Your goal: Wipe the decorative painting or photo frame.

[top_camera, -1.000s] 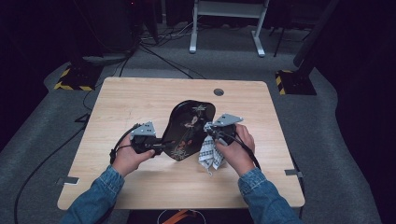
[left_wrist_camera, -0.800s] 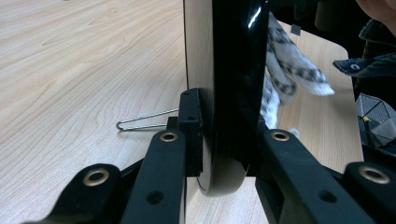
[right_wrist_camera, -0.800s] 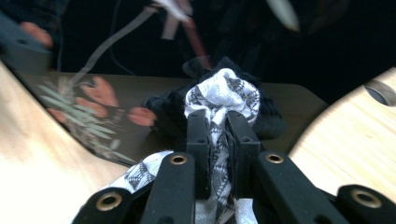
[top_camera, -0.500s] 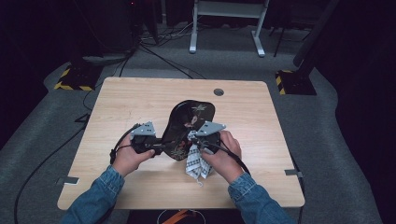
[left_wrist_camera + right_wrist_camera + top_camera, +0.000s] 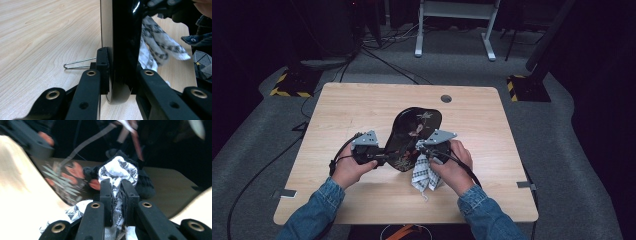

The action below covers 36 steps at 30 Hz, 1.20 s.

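A glossy black tray (image 5: 414, 125) with a flower pattern stands tilted above the wooden table (image 5: 357, 107). My left gripper (image 5: 384, 159) is shut on its near left rim; in the left gripper view the tray (image 5: 122, 37) rises edge-on between the pressed jaws of the left gripper (image 5: 120, 75). My right gripper (image 5: 426, 150) is shut on a white cloth with a dark pattern (image 5: 422, 172), held against the tray's lower right face. In the right gripper view the cloth (image 5: 117, 170) bunches out past the right gripper (image 5: 116, 187), touching the painted tray (image 5: 60, 180). The same cloth (image 5: 155, 42) hangs behind the tray.
A thin wire loop (image 5: 77, 63) lies on the table by the left jaw. A round cable hole (image 5: 445, 98) sits at the table's far edge. Beyond it stand a white frame (image 5: 452, 30), striped floor blocks (image 5: 287, 85) and cables.
My right gripper has shifted a little to the left with the cloth, across the tray's lower face. The left gripper and the tray have kept still.
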### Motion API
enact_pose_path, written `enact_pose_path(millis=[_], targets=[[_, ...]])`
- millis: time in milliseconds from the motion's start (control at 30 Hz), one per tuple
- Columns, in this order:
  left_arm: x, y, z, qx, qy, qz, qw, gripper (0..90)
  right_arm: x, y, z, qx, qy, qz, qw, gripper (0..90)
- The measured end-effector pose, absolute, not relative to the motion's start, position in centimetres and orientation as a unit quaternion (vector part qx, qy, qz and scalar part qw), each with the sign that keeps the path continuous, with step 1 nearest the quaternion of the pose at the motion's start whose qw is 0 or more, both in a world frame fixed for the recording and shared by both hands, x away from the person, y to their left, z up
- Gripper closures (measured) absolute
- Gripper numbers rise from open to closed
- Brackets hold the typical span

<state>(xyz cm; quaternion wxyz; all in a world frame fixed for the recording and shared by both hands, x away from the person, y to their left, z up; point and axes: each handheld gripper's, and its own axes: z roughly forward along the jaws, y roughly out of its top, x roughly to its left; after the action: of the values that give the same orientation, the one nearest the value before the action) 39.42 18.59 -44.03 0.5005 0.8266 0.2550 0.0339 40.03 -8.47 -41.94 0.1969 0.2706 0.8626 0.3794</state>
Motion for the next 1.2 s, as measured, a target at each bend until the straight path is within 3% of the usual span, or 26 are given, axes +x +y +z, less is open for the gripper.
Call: enact_pose_path(millis=[567,1200], targets=[[39.4,18.6,-44.0,0.828,0.253,0.035,0.498,78.2,42.3,-12.5,-42.1,0.332,0.842,0.364,0.218,82.2],[39.4,18.5,-44.0,0.827,0.258,0.032,0.499,78.3,39.2,-7.2,-42.7,0.256,0.871,0.379,0.183,82.0]])
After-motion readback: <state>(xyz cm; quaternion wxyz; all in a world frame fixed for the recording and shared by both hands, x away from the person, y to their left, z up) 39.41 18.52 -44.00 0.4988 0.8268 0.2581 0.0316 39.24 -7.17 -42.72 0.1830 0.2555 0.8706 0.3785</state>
